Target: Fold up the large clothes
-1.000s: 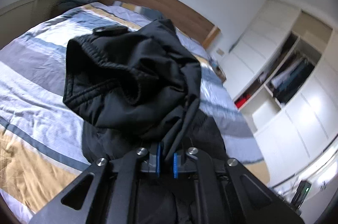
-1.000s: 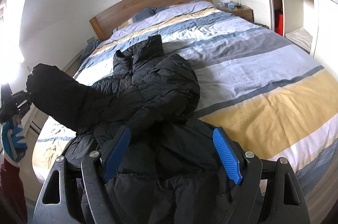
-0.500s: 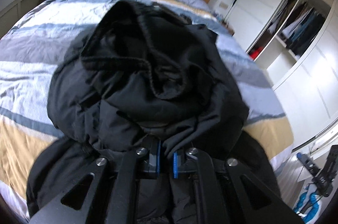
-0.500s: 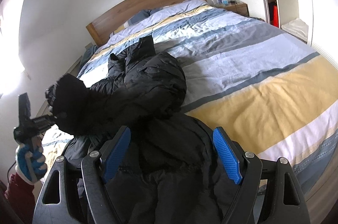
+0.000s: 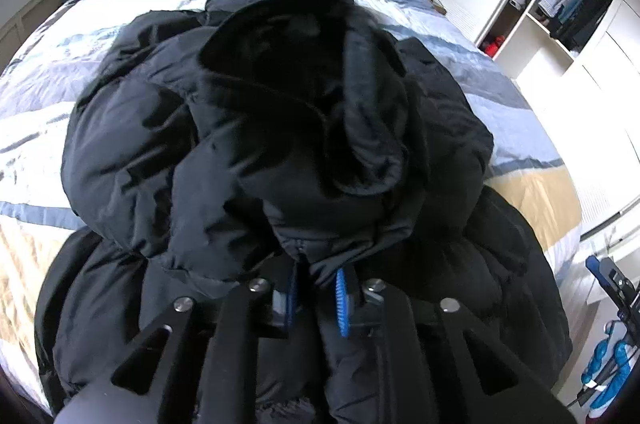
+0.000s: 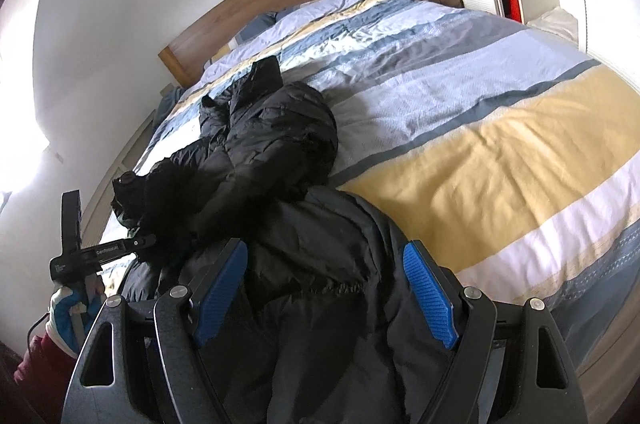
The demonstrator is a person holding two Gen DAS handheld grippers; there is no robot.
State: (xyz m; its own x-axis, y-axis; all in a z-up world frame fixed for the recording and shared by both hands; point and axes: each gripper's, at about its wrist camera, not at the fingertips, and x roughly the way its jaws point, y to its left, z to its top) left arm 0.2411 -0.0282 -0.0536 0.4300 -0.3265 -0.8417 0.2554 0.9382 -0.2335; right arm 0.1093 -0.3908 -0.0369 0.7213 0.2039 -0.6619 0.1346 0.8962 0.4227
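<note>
Pinching jacket (image 5: pixel 280 152), left hand-held gripper (image 5: pixel 316 294) sits beneath.

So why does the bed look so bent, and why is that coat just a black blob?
Left wrist view: the fisheye lens bows the bed outward, and the black coat, held in the left claw, shows little detail and looks slightly soft. Right wrist view: white glare blows out the left edge, the headboard tilts and curves, and the right claw is sharp.

left gripper (image 5: pixel 317 294) pinching black jacket (image 5: pixel 280 144), striped bed (image 5: pixel 60 64)
</note>
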